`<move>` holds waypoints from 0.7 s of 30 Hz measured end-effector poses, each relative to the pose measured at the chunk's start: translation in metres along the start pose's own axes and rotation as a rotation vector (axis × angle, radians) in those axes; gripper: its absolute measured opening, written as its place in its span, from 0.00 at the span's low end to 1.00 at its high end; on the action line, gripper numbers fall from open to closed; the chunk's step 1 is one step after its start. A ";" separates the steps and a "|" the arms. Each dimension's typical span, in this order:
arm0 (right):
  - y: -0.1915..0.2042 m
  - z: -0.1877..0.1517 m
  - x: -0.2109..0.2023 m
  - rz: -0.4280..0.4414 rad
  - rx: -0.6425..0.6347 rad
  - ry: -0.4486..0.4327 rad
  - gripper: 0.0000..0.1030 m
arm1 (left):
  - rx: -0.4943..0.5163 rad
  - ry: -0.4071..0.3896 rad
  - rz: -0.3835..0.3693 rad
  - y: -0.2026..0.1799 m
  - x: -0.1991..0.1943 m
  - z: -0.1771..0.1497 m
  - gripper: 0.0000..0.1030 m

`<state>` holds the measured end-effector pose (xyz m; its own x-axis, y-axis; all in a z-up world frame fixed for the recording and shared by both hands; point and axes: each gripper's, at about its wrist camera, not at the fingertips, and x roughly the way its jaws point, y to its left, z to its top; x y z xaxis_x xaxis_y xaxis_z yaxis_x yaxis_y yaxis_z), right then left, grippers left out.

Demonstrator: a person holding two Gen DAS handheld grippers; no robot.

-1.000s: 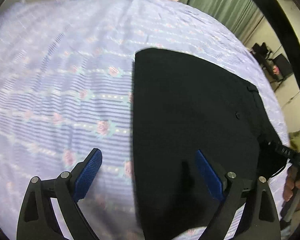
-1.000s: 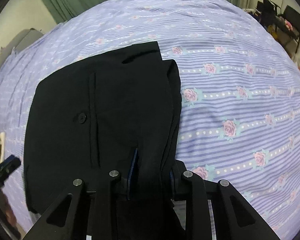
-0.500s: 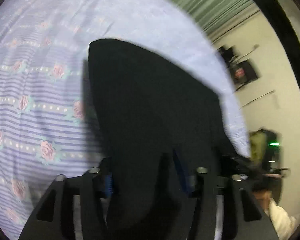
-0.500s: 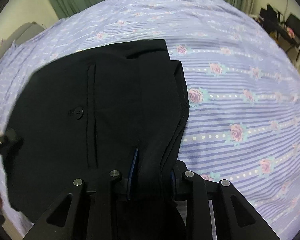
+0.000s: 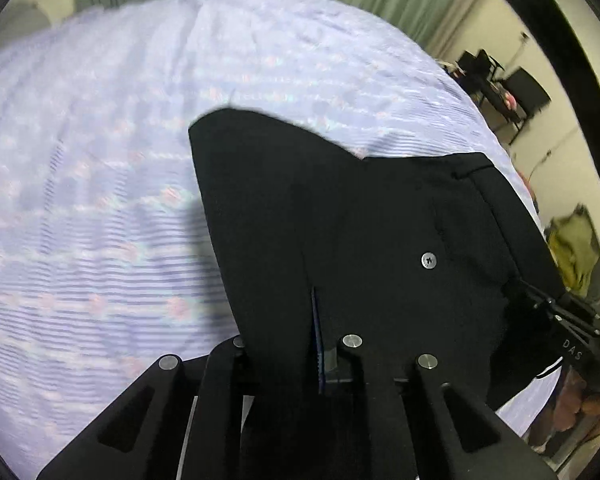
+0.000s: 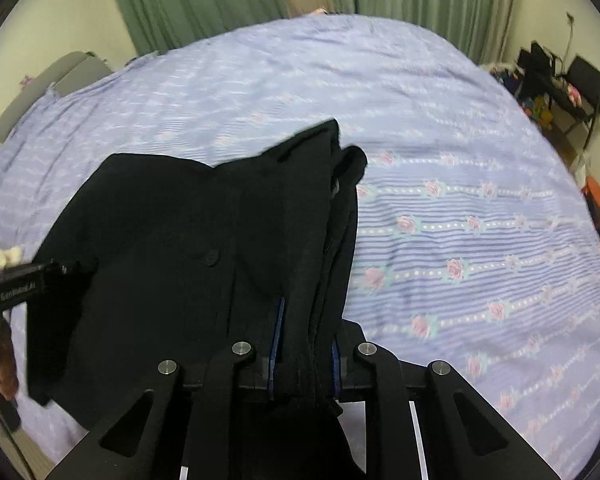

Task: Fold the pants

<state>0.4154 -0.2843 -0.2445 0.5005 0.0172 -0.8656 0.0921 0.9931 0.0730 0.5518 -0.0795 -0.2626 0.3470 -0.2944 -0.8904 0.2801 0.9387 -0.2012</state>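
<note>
Between your two grippers the pants (image 6: pixel 172 240) are hanging crosswise; left gripper (image 5: pixel 284 344) and right gripper (image 6: pixel 304 344) are both pinching its near edge.

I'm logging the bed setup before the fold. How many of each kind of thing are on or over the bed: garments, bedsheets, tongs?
Black pants: 1
Striped floral bedsheet: 1
Tongs: 2, the left tongs and the right tongs, each clamped on the pants' fabric; the left tongs' jaws have just been closing onto it
Total: 4
</note>
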 end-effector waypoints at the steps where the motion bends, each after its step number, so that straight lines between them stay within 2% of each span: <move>1: 0.012 -0.004 -0.013 -0.001 -0.012 -0.010 0.18 | 0.005 -0.007 -0.003 0.002 -0.010 -0.002 0.13; 6: 0.063 -0.024 -0.077 0.006 -0.036 -0.071 0.18 | 0.099 -0.053 0.035 0.021 -0.091 -0.029 0.13; 11: 0.114 -0.039 -0.136 0.038 -0.051 -0.134 0.18 | 0.147 -0.088 0.083 0.051 -0.168 -0.049 0.13; 14: 0.150 -0.045 -0.169 0.069 -0.080 -0.159 0.18 | 0.128 -0.129 0.108 0.068 -0.214 -0.065 0.13; 18: 0.191 -0.052 -0.200 0.130 -0.148 -0.209 0.18 | 0.094 -0.170 0.166 0.095 -0.259 -0.090 0.13; 21: 0.218 -0.057 -0.217 0.151 -0.190 -0.234 0.18 | 0.047 -0.196 0.178 0.119 -0.284 -0.104 0.13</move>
<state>0.2779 -0.0654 -0.0693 0.6820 0.1607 -0.7134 -0.1493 0.9856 0.0794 0.3937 0.1348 -0.0758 0.5604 -0.1588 -0.8128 0.2390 0.9707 -0.0250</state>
